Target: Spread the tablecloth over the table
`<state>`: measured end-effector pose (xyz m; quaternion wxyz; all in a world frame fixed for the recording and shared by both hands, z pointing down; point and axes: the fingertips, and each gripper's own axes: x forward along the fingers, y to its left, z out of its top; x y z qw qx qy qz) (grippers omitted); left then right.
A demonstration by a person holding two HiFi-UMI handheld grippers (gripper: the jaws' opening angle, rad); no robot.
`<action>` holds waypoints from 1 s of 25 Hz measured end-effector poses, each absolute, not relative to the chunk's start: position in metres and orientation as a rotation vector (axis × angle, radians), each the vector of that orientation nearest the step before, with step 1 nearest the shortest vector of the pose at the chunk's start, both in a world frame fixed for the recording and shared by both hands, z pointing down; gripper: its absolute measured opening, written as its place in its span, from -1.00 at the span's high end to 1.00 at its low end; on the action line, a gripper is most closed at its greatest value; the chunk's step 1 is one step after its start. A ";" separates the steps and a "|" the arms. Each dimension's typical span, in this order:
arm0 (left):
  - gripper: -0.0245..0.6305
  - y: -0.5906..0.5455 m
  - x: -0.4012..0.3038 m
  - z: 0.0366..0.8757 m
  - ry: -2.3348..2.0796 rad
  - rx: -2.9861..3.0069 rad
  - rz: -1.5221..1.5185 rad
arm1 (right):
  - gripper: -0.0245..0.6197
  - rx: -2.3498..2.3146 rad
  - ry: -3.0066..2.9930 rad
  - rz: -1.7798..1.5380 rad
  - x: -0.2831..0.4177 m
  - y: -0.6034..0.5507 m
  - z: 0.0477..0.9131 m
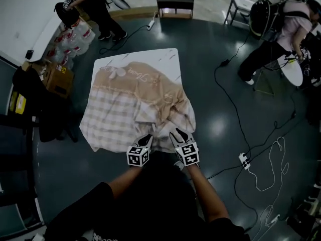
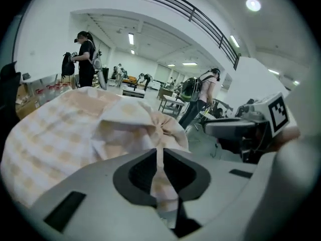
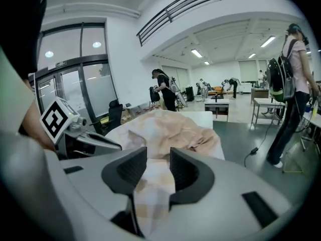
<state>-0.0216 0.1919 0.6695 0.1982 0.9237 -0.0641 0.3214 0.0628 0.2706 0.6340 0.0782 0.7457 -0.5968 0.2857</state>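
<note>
One tablecloth (image 1: 135, 102): beige, part checked and part plain, crumpled over the table (image 1: 169, 59). It is bunched toward its 6 o'clock edge, and its 9 o'clock side hangs past the tabletop.
Tabletop: white and marbled, bare only at the 12 to 1 o'clock corner.
Left gripper (image 1: 145, 138): at the cloth's 6 o'clock edge, jaws almost together, pinching a thin fold of the tablecloth.
Right gripper (image 1: 178, 133): just beside the left one, at its 3 o'clock. Its jaws stand wider, clamped on a thick fold of the tablecloth that fills the gap.
Floor: dark and glossy, with a power strip (image 1: 244, 159) at 4 o'clock of the table and a white cable (image 1: 273, 177) looped past it.
Bottled water packs (image 1: 75, 36): at 10 o'clock, with a cardboard box (image 1: 58, 77) just beside them.
People: one person (image 1: 88, 4) stands at 11 o'clock, and another person (image 1: 278, 39) bends over at 2 o'clock.
</note>
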 end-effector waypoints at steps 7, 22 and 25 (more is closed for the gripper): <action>0.77 0.209 0.048 0.682 -0.085 2.579 0.866 | 0.43 2.089 -1.737 0.940 0.117 0.271 0.652; 0.40 0.220 0.082 0.702 -0.317 2.481 0.935 | 0.31 1.853 -1.742 1.037 0.276 0.212 0.722; 0.37 0.225 0.083 0.699 -0.607 2.386 0.899 | 0.30 1.648 -1.916 1.119 0.272 0.199 0.732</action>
